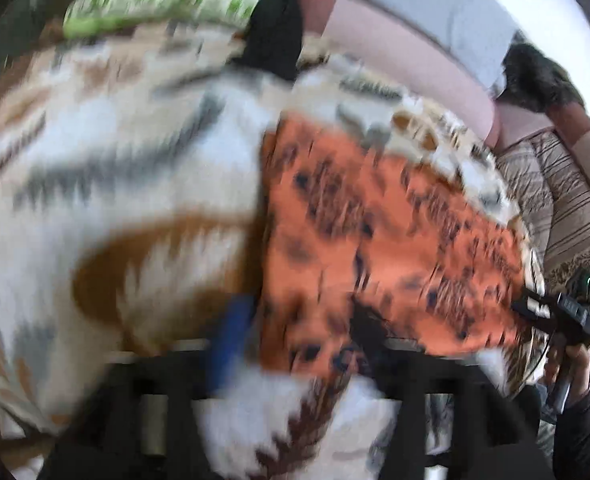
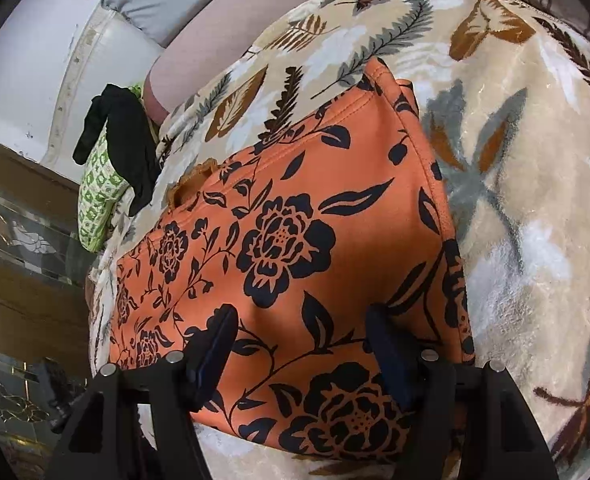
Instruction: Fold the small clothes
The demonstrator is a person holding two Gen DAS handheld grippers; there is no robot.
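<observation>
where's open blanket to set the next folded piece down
Bare leaf-print blanket lies right of the orange floral garment, and a narrower strip beyond it toward the pink cushion. The far-left edge is crowded: black garment draped over green-patterned cloth.

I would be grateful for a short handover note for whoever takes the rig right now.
Right gripper: open, fingers over the near end of the orange flowered garment, holding nothing.
Left gripper: its view is motion-blurred; it appears open at the garment's edge, with no clear grip.
The garment lies flat on the leaf-patterned blanket. A black garment is draped over a green-patterned cloth at the far edge.
Done: the orange piece is laid out, possibly already folded once; I cannot tell.
Left: grip it and fold it, then probably the other pieces.
</observation>
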